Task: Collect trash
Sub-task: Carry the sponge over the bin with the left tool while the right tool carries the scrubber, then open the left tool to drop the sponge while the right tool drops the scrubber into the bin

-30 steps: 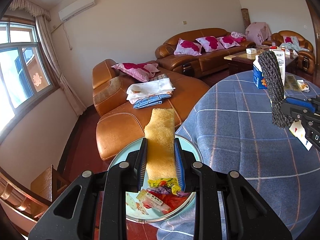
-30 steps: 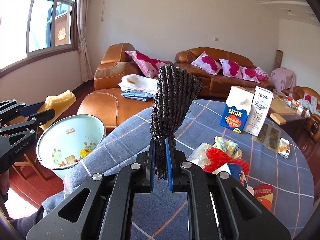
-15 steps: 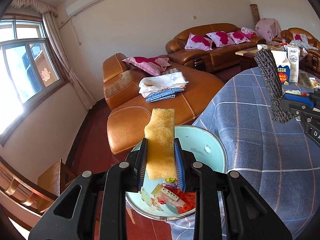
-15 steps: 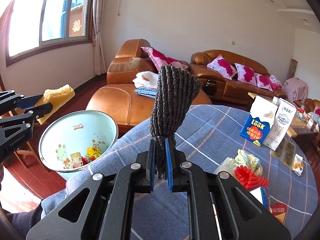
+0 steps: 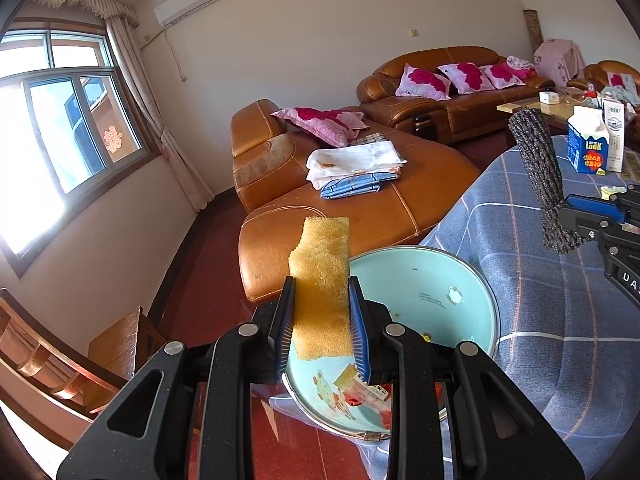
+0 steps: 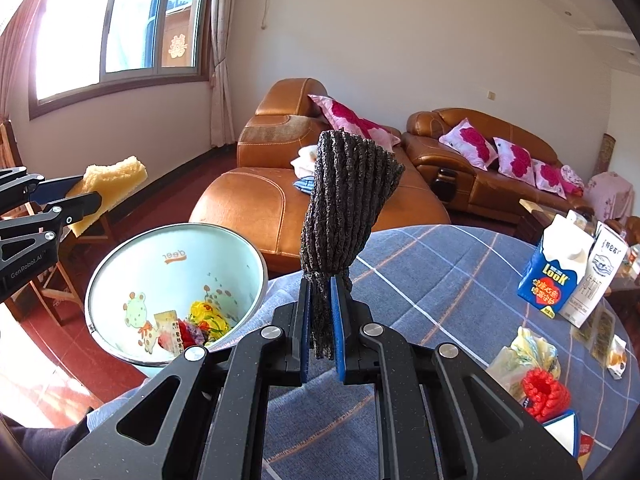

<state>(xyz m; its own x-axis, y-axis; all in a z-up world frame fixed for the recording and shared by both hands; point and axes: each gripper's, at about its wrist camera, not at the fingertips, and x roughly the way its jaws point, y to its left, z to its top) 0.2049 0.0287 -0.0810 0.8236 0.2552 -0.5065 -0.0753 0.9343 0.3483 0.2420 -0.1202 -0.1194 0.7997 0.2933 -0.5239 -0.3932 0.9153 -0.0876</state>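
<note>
Above the trash basin, both claws grip scrubbers.
Left claw clamps a yellow sponge over the basin's near rim; right claw pinches a dark scouring cloth beside it, over the desk.

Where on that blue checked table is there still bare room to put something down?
The tablecloth is bare across its middle, between the bin at the near edge and the blue carton farther back. It is crowded on the right, where a red mesh ball, crumpled wrappers and small packets lie close together.
</note>
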